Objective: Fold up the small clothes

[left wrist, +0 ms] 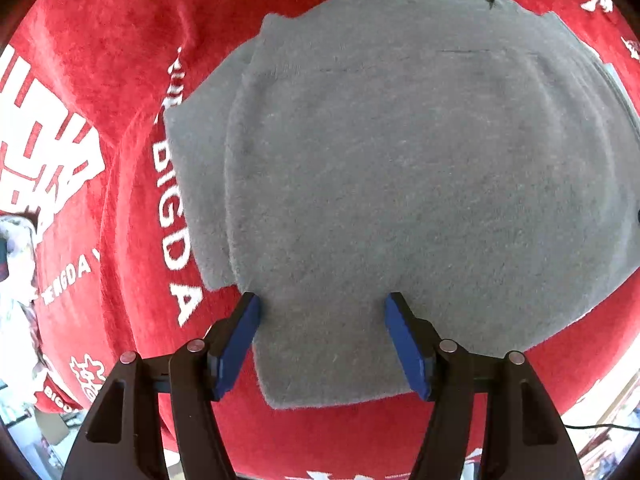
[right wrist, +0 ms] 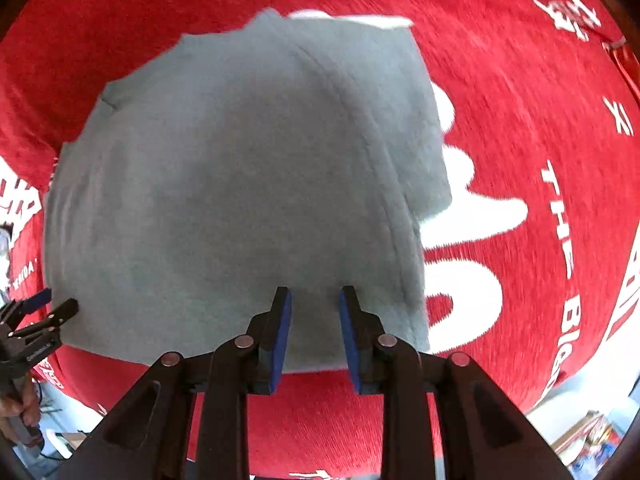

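A grey fleece garment (left wrist: 400, 168) lies flat on a red cloth, its sleeve folded in along the left side. My left gripper (left wrist: 322, 306) is open, its blue pads straddling the garment's near left corner, holding nothing. In the right wrist view the same garment (right wrist: 224, 200) fills the middle. My right gripper (right wrist: 315, 298) is open with a narrower gap, hovering over the garment's near right hem, with nothing between the pads. The left gripper (right wrist: 48, 304) also shows at the far left of that view.
The red cloth (left wrist: 104, 80) with white lettering covers the table and hangs over its near edge (right wrist: 320, 432). A patterned fabric (left wrist: 16, 264) lies at the left edge. Floor clutter shows past the right corner (right wrist: 588, 436).
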Demonstrator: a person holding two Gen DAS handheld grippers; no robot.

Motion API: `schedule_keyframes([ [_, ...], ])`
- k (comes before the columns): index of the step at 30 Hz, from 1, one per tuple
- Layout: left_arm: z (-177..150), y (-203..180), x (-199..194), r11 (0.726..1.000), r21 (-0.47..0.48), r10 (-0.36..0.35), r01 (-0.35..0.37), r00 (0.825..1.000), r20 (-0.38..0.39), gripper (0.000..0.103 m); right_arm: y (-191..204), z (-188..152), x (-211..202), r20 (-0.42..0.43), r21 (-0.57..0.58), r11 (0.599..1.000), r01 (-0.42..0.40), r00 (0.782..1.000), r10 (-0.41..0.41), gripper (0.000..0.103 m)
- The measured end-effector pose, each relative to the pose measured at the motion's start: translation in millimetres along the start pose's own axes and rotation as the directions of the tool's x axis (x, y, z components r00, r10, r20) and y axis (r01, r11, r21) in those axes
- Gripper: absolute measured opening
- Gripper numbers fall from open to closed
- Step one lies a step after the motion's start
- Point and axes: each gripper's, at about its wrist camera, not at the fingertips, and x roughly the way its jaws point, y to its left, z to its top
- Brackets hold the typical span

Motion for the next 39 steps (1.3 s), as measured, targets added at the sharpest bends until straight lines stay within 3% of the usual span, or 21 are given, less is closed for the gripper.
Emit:
schedule_keyframes([
  [4,-9,17,-1,0.999,-0.050,-0.013,0.012,1.000,-0.027,0.066,-5,-6,-7,-0.013,0.027,1.000,0.004,1.000,-0.003,0.028],
  [7,-20,28,-7,0.997,-0.080,-0.022,0.019,0.999,-0.028,0.066,-5,-14,-15,-0.017,0.017,1.000,0.020,1.000,-0.020,0.034],
  [12,-35,37,-32,0.995,-0.096,-0.035,0.036,0.999,0.009,0.066,-1,-26,-30,-0.021,0.017,1.000,0.026,0.999,-0.026,0.037],
  [14,-38,37,-44,0.994,-0.097,-0.045,0.047,0.999,0.028,0.066,0,-35,-39,-0.018,0.010,1.000,0.028,0.999,-0.028,0.044],
  [18,-46,43,-64,0.989,-0.118,-0.086,0.093,0.994,0.067,0.066,10,-49,-56,-0.007,-0.019,0.999,0.032,0.999,-0.032,0.047],
  [19,-46,42,-68,0.988,-0.121,-0.092,0.100,0.993,0.075,0.072,13,-51,-60,-0.004,-0.021,0.999,0.031,1.000,-0.031,0.050],
  [20,-48,44,-72,0.986,-0.124,-0.099,0.109,0.992,0.083,0.093,18,-53,-63,-0.003,-0.022,0.999,0.029,1.000,-0.029,0.053],
  [22,-51,43,-84,0.985,-0.126,-0.106,0.120,0.988,0.116,0.102,26,-58,-74,0.011,-0.032,0.999,0.022,1.000,-0.022,0.054],
  [29,-48,27,-116,0.994,-0.030,-0.099,0.105,0.983,0.152,0.102,58,-49,-114,0.097,-0.069,0.997,0.026,0.995,-0.019,0.064],
  [30,-45,23,-121,0.995,-0.012,-0.098,0.101,0.983,0.153,0.102,63,-49,-125,0.119,-0.066,0.998,0.016,0.993,-0.008,0.067],
  [32,-42,17,-128,0.994,0.010,-0.110,0.109,0.983,0.148,0.102,69,-47,-137,0.150,-0.065,0.998,-0.005,0.989,0.015,0.083],
  [39,-27,-23,-146,0.986,0.154,-0.091,0.069,0.986,0.142,0.102,78,-61,-181,0.256,-0.053,0.997,-0.058,0.964,0.070,0.091],
])
